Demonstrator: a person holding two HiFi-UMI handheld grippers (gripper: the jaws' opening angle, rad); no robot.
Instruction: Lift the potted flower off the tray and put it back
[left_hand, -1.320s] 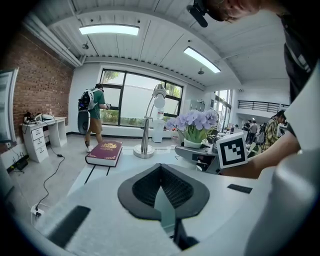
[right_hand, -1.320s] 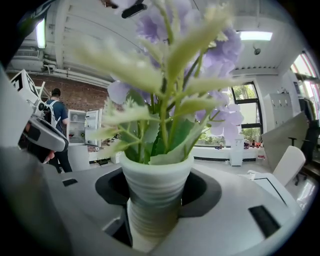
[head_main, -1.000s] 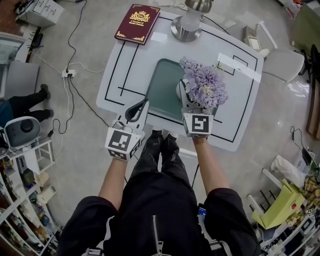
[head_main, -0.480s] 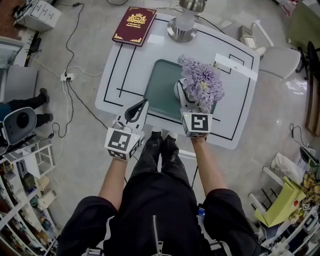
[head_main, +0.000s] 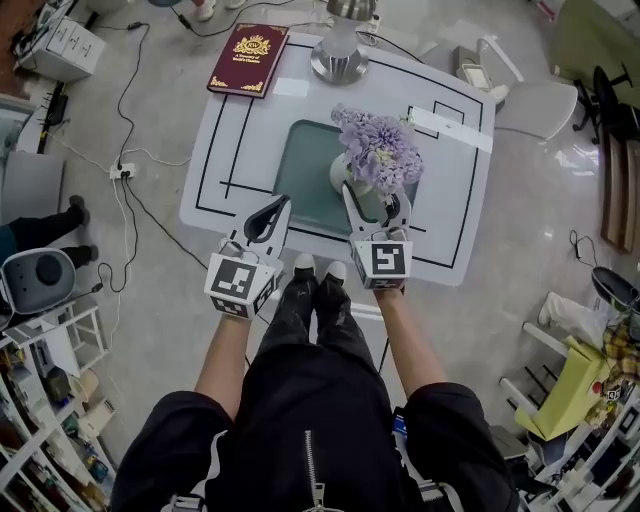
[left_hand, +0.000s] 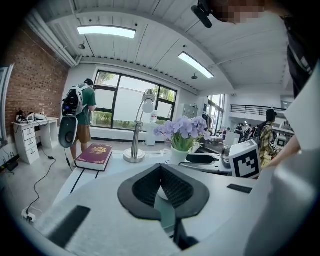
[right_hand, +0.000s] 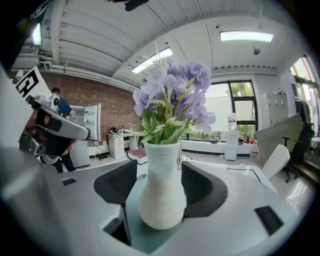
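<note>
Right gripper view: my right hand-held gripper (right_hand: 159, 181) has just been opening its jaws, now wide apart. The potted flower (right_hand: 161, 200) stands free between them on the green tray (head_main: 300, 170), near its right edge, mid-worktop (head_main: 450, 200). My left hand-held gripper (left_hand: 161, 170) is closed and empty.

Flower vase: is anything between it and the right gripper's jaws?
Nothing visible stands in the way. The vase stands on the green tray, right between the jaws of the right gripper, which have just been opening; only the vase is between them.
</note>
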